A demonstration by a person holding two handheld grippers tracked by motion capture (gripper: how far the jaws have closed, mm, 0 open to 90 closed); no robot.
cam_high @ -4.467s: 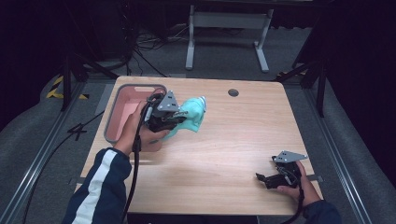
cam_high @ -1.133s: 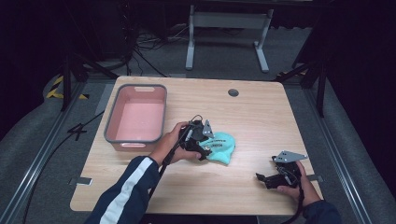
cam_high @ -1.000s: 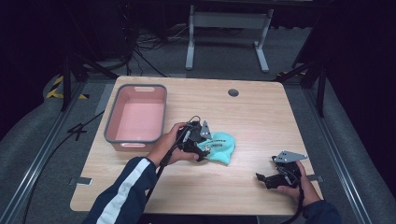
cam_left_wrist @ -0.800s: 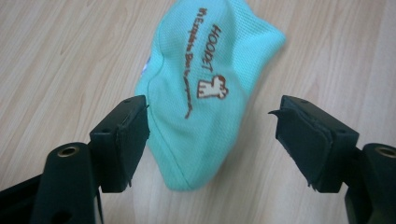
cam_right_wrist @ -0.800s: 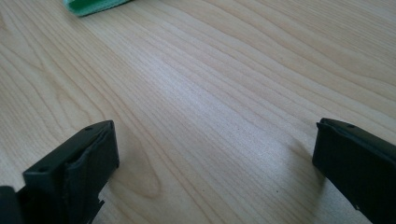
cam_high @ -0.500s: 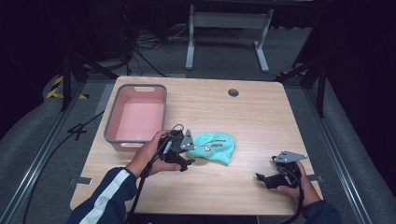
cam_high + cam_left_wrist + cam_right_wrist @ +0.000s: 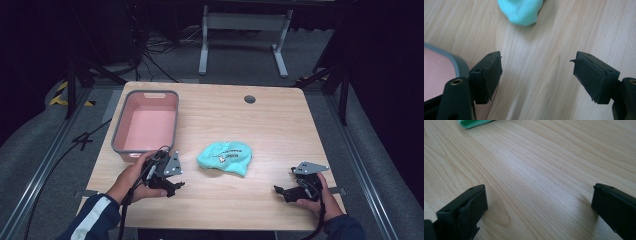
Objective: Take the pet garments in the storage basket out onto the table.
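Note:
A teal knit beanie point(image 7: 225, 159) lies crumpled on the wooden table point(image 7: 280, 125), near the middle. My left gripper point(image 7: 174, 189) sits to its left by the pink basin's front corner, open; its jaws have just been opening and hold nothing. In the left gripper view the gripper point(image 7: 536, 72) frames bare wood, with the beanie point(image 7: 524, 11) well ahead of the jaws. My right gripper point(image 7: 280, 192) rests open at the table's front right. Between its jaws point(image 7: 539, 202) there is only wood, and a strip of the beanie point(image 7: 474, 123) shows at the top edge.
An empty pink basin with a grey rim point(image 7: 117, 135) stands at the table's left; its corner point(image 7: 461, 65) is close beside my left jaw. A round cable hole point(image 7: 249, 99) sits near the far edge. Cables trail off the table's front left.
The left gripper carried the beanie from beside the basin to the table's middle, let it go, then drew back left toward the basin. The right gripper has stayed put.

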